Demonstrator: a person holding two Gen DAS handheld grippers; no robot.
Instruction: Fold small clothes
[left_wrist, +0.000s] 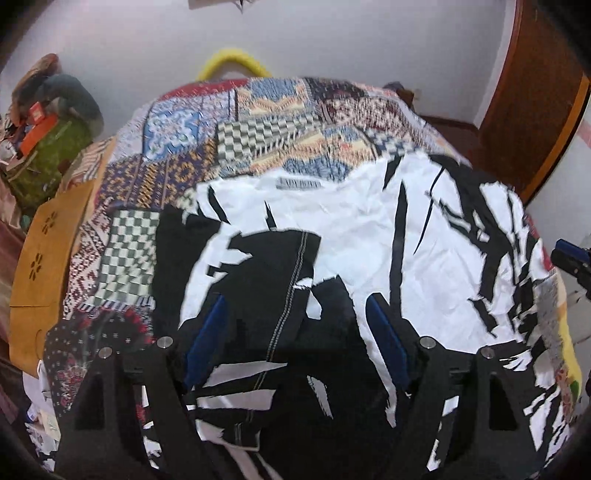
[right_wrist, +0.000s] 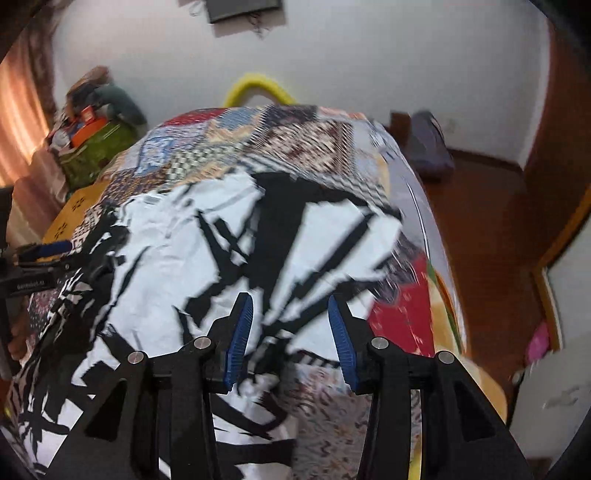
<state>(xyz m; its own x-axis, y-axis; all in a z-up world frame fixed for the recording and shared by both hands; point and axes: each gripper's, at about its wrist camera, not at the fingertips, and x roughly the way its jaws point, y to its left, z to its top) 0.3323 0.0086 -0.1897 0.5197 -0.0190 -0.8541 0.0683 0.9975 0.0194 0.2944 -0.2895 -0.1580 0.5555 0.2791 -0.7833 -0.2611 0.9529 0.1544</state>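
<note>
Bed with a multicoloured patchwork-print cover (left_wrist: 258, 122), carrying the work. Black-and-white brush-print fabric garment (left_wrist: 369, 236), crumpled and only partly flattened, spread across the near half of the bed, a black panel with pale stitching nearest the camera. Left gripper (left_wrist: 295, 339), blue pads spread, above that panel and pinching nothing. Right gripper (right_wrist: 291, 339), jaws apart and empty, over the garment's right-hand edge. Step judged: choosing grasp points before a fold; next, each gripper must descend onto a hem and pinch.
</note>
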